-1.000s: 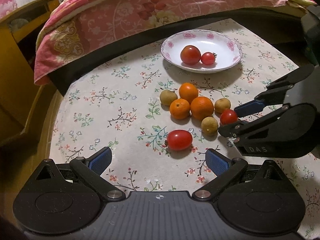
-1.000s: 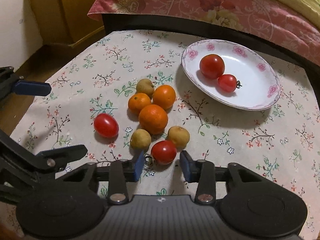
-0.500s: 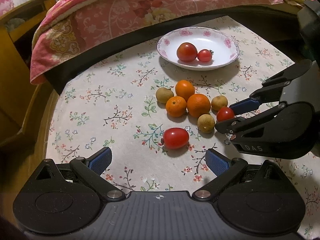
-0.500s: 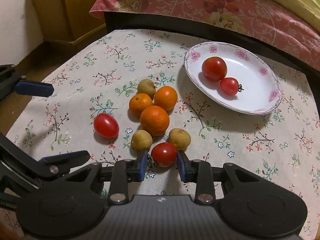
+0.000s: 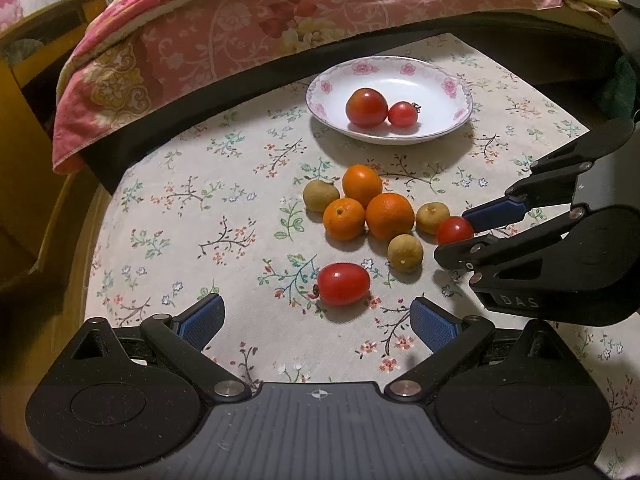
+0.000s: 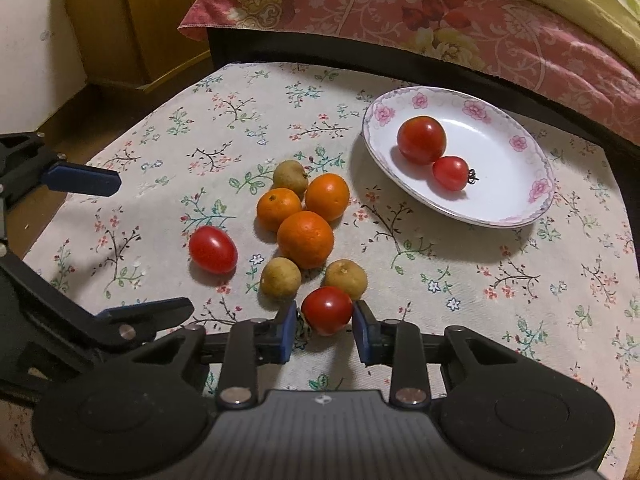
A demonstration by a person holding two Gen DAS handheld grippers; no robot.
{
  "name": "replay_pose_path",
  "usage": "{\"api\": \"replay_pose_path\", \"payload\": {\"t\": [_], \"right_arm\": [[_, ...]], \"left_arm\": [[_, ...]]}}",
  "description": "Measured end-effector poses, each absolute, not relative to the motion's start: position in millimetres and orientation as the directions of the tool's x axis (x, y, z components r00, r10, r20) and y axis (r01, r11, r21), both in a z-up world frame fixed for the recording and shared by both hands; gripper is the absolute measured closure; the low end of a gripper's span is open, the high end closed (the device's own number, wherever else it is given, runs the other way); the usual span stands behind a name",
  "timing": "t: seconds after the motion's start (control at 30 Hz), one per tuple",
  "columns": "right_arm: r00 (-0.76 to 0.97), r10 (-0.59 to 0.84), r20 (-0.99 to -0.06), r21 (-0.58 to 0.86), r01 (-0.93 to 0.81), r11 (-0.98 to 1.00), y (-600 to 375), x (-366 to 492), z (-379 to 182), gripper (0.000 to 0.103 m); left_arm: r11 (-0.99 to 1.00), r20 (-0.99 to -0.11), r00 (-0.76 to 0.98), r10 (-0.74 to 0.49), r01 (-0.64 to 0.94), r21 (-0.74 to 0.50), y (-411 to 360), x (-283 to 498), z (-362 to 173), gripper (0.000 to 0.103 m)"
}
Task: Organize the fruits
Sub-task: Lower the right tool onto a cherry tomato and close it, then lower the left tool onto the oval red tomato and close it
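Longans (image 6: 346,279) crowd the tomato (image 6: 327,310) that the right hand-held gripper (image 6: 324,330) has just closed on.

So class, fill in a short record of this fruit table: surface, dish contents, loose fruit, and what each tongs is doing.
surface: floral tablecloth
plate: two tomatoes
loose: three oranges, three small brown fruits, one oval tomato
right tongs: have just been closing, pads against a round tomato
left tongs: open, empty, short of the oval tomato
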State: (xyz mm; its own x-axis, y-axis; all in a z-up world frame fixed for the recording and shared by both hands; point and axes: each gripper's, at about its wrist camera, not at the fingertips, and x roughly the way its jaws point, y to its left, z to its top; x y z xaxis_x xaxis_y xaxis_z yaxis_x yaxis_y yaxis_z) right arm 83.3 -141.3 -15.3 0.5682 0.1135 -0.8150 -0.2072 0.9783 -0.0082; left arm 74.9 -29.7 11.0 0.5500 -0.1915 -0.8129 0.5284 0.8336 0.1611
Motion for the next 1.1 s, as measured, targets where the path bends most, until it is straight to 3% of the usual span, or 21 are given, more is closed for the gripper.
{"api": "replay_pose_path", "payload": {"t": [0.2,0.5,0.87,1.0,1.1], "right_arm": [[0.567,0.099,-0.818,-0.019,-0.198,0.980,-145,80,-15,0.073],[0.563,0.083,-0.822,-0.027,-0.184,0.983,-148,79,-16,0.073],[0.564,0.080,-0.822,-0.017,-0.165,0.986,-155,76,-13,0.074],[0.561,0.081,-0.824,-0.009,-0.156,0.988,-158,75,-14,0.073],[0.556,0.084,-0.827,-0.002,-0.152,0.988,-160,75,-15,0.073]], "left_arm": [[0.832,-0.809,0.554,-0.197,0.531,0.161,-32,76,10,0.003],[0.825,-0.809,0.552,-0.203,0.541,0.162,-37,81,6,0.014],[0.839,-0.813,0.542,-0.212,0.527,0.133,-33,88,0,0.043],[0.843,-0.817,0.536,-0.212,0.523,0.125,-33,91,-3,0.043],[0.839,-0.824,0.525,-0.215,0.531,0.120,-35,92,-5,0.038]]}}
